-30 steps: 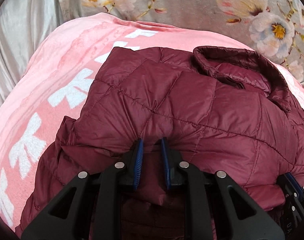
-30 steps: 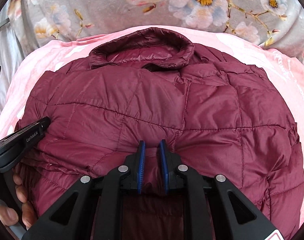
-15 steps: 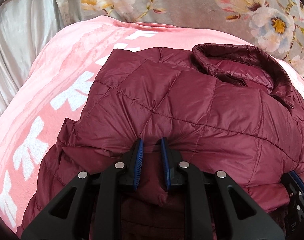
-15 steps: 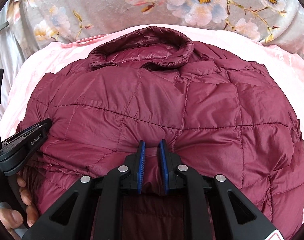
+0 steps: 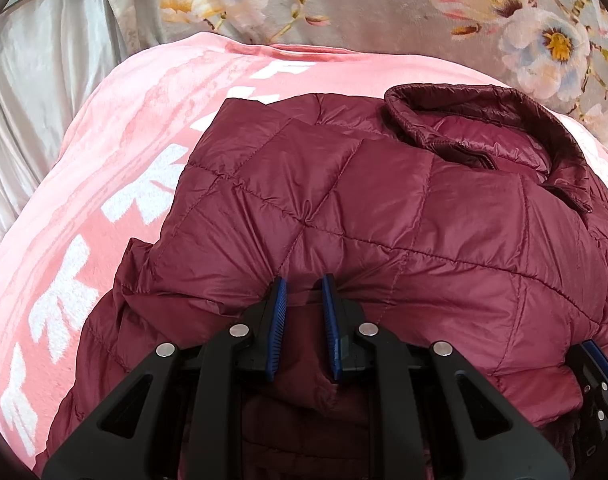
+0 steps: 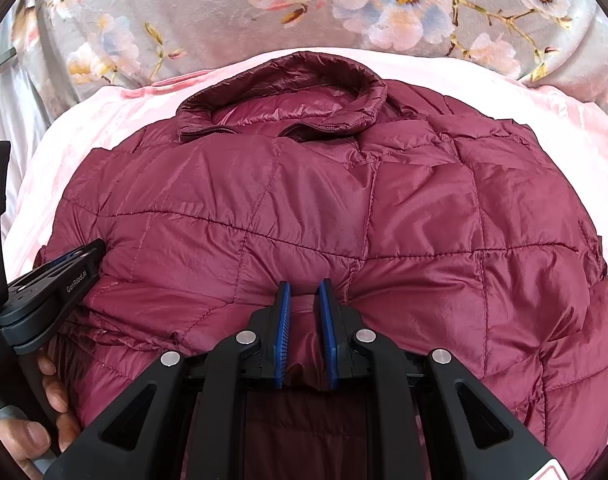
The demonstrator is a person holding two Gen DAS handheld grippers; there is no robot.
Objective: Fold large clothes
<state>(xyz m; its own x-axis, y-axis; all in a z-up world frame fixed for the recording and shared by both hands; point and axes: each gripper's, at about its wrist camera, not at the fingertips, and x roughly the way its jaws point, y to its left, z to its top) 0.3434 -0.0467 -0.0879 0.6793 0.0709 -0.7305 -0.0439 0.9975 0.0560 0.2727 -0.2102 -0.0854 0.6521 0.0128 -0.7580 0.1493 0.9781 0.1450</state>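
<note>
A dark red quilted puffer jacket (image 5: 383, 220) lay on a pink fleece blanket (image 5: 116, 168), collar farthest from both tools. The left hand-held gripper (image 5: 304, 292) and right hand-held gripper (image 6: 304, 296) each pinched a fold of its near hem.

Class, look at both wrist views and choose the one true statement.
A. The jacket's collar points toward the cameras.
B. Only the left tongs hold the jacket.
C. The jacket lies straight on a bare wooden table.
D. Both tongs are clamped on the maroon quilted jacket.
D: the left tongs and the right tongs each pinch a fold of the jacket, which lies on a pink blanket with its collar at the far side.
</note>
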